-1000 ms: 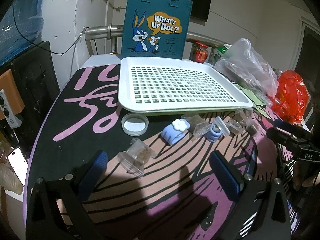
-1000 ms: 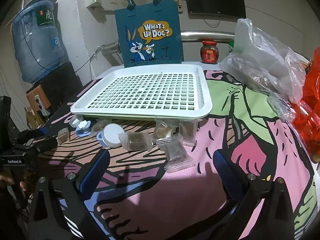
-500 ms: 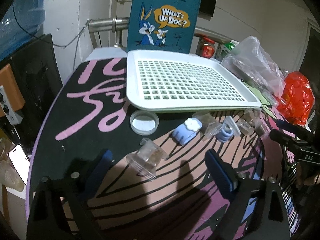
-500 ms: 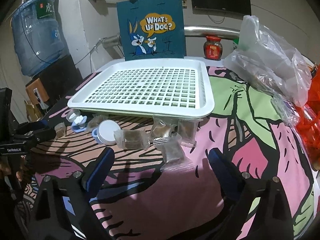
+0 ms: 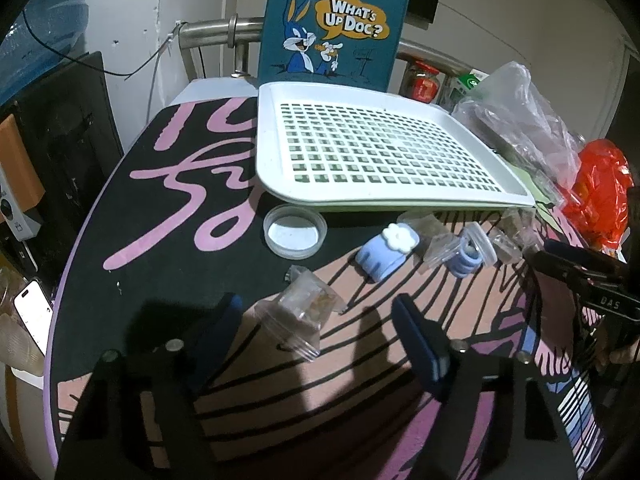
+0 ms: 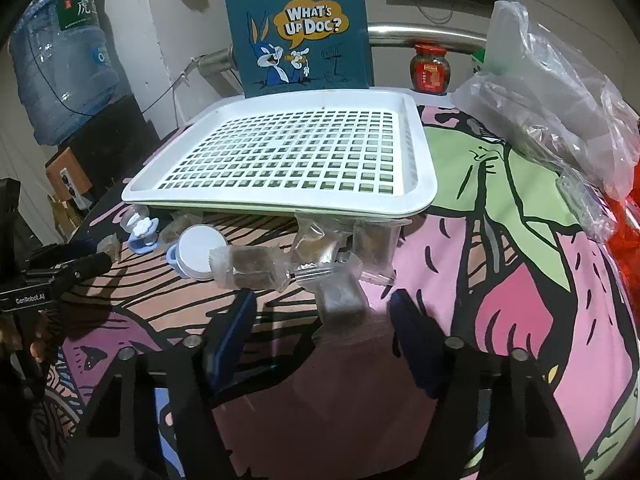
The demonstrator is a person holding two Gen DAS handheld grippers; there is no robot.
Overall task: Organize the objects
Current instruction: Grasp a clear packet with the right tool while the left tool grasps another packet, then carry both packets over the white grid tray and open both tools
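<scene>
A: What changed?
B: Both tongs have narrowed and come closer: left tongs [image 5: 316,324], still apart, straddle a packet [image 5: 306,312]; right tongs [image 6: 320,316] flank another packet [image 6: 338,294].
A: Meaning?
B: Pickups soon; the tray [image 6: 280,200] beyond is unfilled.

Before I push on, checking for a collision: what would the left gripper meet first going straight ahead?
Most likely the clear packet lying between the left gripper's open fingers, on the table. Beyond it sits the blue clip, though depth is hard to judge.
</scene>
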